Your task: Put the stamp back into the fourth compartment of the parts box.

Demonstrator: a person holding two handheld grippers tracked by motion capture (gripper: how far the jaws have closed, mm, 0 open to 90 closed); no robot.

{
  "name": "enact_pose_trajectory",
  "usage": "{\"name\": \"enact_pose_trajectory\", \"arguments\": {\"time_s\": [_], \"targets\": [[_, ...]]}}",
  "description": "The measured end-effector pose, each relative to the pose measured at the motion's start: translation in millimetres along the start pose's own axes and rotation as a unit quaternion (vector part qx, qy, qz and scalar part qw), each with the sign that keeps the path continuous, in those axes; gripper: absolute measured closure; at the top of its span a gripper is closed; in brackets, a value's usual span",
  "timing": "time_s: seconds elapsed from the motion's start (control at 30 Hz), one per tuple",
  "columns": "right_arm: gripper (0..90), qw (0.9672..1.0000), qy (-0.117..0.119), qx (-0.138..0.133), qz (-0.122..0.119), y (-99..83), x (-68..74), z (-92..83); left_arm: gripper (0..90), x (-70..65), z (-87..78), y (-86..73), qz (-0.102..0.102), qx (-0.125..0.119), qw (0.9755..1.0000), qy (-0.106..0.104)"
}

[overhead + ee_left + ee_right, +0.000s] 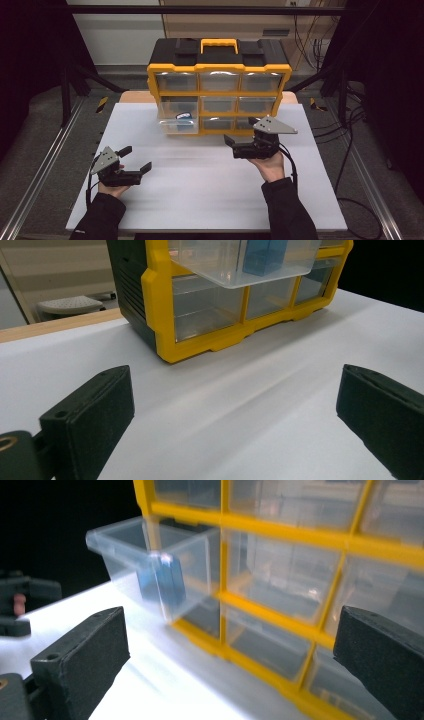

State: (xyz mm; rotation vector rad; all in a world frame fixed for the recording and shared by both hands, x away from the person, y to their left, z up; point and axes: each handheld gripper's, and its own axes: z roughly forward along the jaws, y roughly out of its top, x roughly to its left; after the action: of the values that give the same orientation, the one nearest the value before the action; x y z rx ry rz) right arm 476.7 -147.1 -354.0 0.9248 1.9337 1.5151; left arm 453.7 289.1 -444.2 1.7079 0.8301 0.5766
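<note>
2 wide, empty tongs, left tongs (135, 157) and right tongs (241, 131), before yellow organizer (218, 67) with blue-block (185, 116) drawer (178, 121) pulled out.

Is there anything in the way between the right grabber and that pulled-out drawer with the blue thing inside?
No, nothing visible: bare white table lies between the open right gripper and the drawer holding the blue box.

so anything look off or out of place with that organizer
One clear drawer, middle row at the left of the yellow organizer, stands pulled out while the others sit flush. A blue item lies inside it. Nothing looks spilled or damaged.
</note>
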Motion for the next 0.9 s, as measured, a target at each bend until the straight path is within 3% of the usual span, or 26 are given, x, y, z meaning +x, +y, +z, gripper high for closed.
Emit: {"name": "enact_pose_trajectory", "arguments": {"time_s": [0.27,0.37,0.57,0.9], "targets": [[1.4,1.0000,-0.004,0.006,0.006,-36.4,-10.9,-15.4,1.7,-0.2,0.0,-0.3,-0.002,0.000,1.0000,0.001],[1.4,0.9998,-0.007,0.005,0.019,-56.5,-20.4,-26.1,1.7,-0.6,0.2,-0.5,-0.001,0.002,1.0000,0.000],[1.3,0.9995,-0.008,-0.002,0.030,-75.9,-34.1,-39.7,1.7,-0.9,0.4,-0.5,-0.001,0.002,1.0000,-0.001],[0.6,0.9990,-0.008,0.000,0.045,-102.4,-45.2,-50.5,1.7,-1.5,0.6,-0.7,0.000,0.003,1.0000,-0.001]]}}
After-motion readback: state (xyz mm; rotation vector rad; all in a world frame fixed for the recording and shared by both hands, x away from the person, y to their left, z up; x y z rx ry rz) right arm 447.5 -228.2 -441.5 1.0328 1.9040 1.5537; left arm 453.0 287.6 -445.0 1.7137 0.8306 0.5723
